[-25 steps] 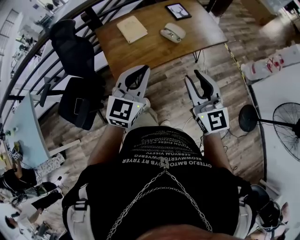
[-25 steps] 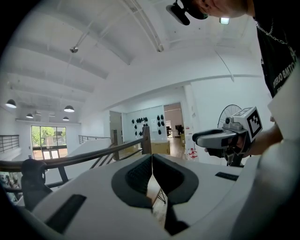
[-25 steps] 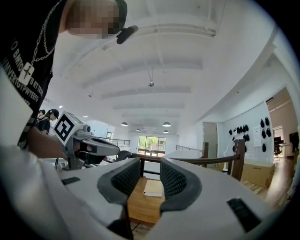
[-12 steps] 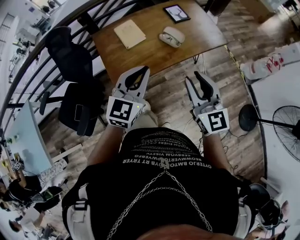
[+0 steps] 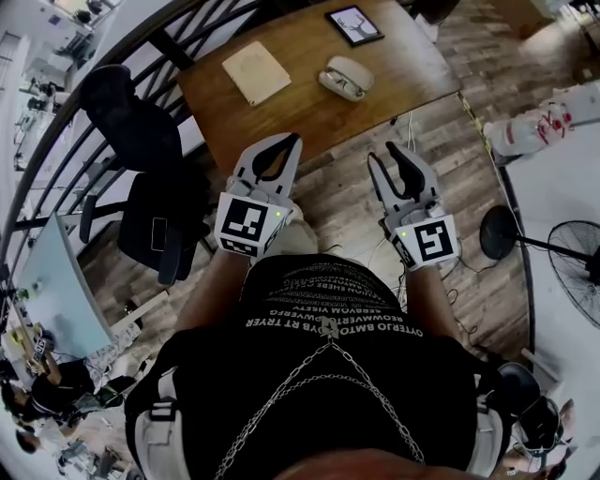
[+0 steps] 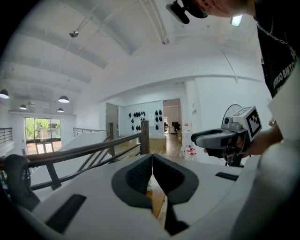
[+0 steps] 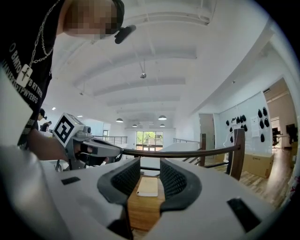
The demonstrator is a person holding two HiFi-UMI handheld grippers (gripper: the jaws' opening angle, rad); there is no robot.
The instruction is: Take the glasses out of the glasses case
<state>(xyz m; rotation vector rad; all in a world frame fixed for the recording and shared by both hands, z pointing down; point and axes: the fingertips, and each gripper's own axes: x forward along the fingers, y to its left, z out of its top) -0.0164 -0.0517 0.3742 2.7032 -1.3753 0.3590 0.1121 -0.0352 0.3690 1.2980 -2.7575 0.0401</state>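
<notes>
A whitish oval glasses case (image 5: 344,77) lies on the brown wooden table (image 5: 291,108) at the top of the head view, well beyond both grippers. I cannot tell whether it holds glasses. My left gripper (image 5: 294,139) is held over the floor in front of the table, its jaws meeting at the tips with nothing between them; the left gripper view shows the left gripper (image 6: 151,157) the same way. My right gripper (image 5: 382,153) hovers beside it with a gap between its jaws. In the right gripper view the right gripper (image 7: 150,161) frames a beige notebook (image 7: 148,186).
The beige notebook (image 5: 256,72) and a dark-framed picture (image 5: 354,24) also lie on the table. Black office chairs (image 5: 141,127) stand to the left by a railing (image 5: 112,56). A floor fan (image 5: 574,272) and a white table (image 5: 562,178) are to the right.
The table and chairs have shifted slightly in the head view. Both grippers stay held in front of the body, almost where they were, with their jaws unchanged.
</notes>
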